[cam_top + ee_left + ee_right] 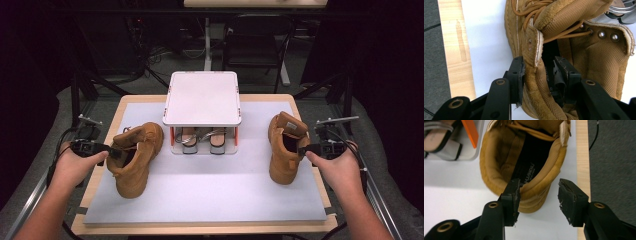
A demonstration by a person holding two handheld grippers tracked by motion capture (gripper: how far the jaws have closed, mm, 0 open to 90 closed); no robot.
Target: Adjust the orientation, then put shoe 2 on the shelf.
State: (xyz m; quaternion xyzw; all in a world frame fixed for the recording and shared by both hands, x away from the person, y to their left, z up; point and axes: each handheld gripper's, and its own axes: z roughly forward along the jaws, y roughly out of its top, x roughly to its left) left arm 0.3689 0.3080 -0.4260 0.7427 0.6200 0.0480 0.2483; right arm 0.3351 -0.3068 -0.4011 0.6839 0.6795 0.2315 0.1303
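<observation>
Two tan lace-up boots stand on the white mat (210, 195). The left boot (135, 160) (599, 62) has its heel collar between the jaws of my left gripper (117, 152) (539, 63). One pad lies against the collar's outside. The other is inside the boot, and a dark gap separates it from the lining, so this gripper is open. My right gripper (301, 149) (540, 183) is open just behind and above the heel of the right boot (284, 150) (499, 165). One jaw hangs over the collar rim, the other is clear outside it.
A white two-level rack (202, 97) stands at the back middle of the mat. A pair of grey strappy sandals (200, 140) (439, 142) sits on its lower level. The wooden table edge (100, 190) frames the mat. A dark chair (255, 45) stands beyond the table.
</observation>
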